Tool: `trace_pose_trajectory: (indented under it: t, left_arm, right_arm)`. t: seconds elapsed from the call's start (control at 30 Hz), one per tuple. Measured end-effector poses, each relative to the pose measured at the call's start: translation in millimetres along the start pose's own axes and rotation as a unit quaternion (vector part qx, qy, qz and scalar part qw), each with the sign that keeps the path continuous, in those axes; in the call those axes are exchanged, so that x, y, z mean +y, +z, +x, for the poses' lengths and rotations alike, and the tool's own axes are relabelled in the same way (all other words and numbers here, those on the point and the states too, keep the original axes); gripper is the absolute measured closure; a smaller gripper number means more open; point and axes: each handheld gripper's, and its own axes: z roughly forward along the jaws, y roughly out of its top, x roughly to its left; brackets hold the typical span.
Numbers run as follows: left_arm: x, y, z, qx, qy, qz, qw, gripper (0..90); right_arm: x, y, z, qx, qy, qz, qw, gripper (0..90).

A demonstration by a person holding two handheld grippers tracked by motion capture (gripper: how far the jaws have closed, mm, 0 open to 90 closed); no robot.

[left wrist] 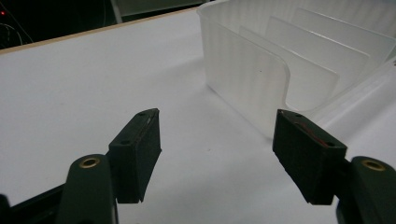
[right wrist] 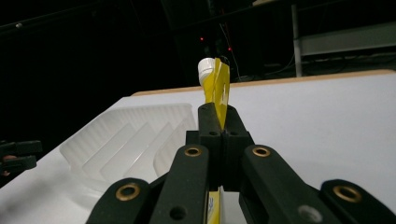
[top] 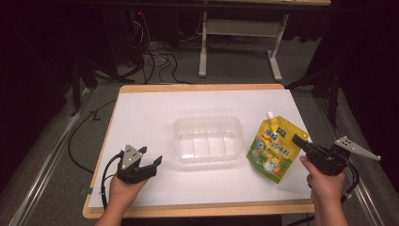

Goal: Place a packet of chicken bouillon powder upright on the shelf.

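Observation:
A yellow-green spouted pouch (top: 274,146) with a white cap hangs lifted at the right of the white table, to the right of a clear plastic bin (top: 208,139) with dividers. My right gripper (top: 297,140) is shut on the pouch's right edge; in the right gripper view the pouch (right wrist: 217,86) rises edge-on from between the closed jaws. My left gripper (top: 151,158) stands open at the front left of the table, nothing between its fingers; its view looks at the bin's (left wrist: 261,70) near corner.
The white sheet (top: 141,117) covers a wooden table with a bare rim. Beyond the far edge lie dark cables (top: 157,61) on the floor and a white table frame (top: 240,42). A metal rail (top: 42,165) runs along the left.

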Motion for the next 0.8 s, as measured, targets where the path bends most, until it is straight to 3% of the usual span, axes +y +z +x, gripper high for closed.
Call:
trace_pose_trajectory:
  t: [0.17, 0.27, 0.43, 0.63, 0.8]
  left_arm:
    - [-0.2, 0.4, -0.3, 0.001, 0.001, 0.000, 1.0000, 32.8]
    - [-0.2, 0.7, -0.6, 0.000, 0.003, 0.002, 1.0000, 32.9]
    - [-0.5, 0.4, -1.1, 0.000, 0.005, 0.003, 1.0000, 32.9]
    - [-1.1, 0.4, -1.6, 0.001, 0.004, 0.003, 1.0000, 32.9]
    - [-0.9, 0.1, -1.3, 0.001, 0.004, 0.003, 1.0000, 32.9]
  right_arm:
    - [6.6, -1.4, 3.0, -0.010, -0.021, -0.014, 0.9996, 90.0]
    - [10.8, -0.4, 5.2, -0.028, -0.042, -0.023, 0.9985, 90.0]
    - [15.1, 0.7, 6.1, -0.059, -0.056, -0.047, 0.9956, 90.0]
    - [9.9, 7.0, -1.5, -0.081, -0.057, -0.051, 0.9938, 90.0]
    - [4.9, 6.0, -2.0, -0.080, -0.060, -0.053, 0.9935, 90.0]
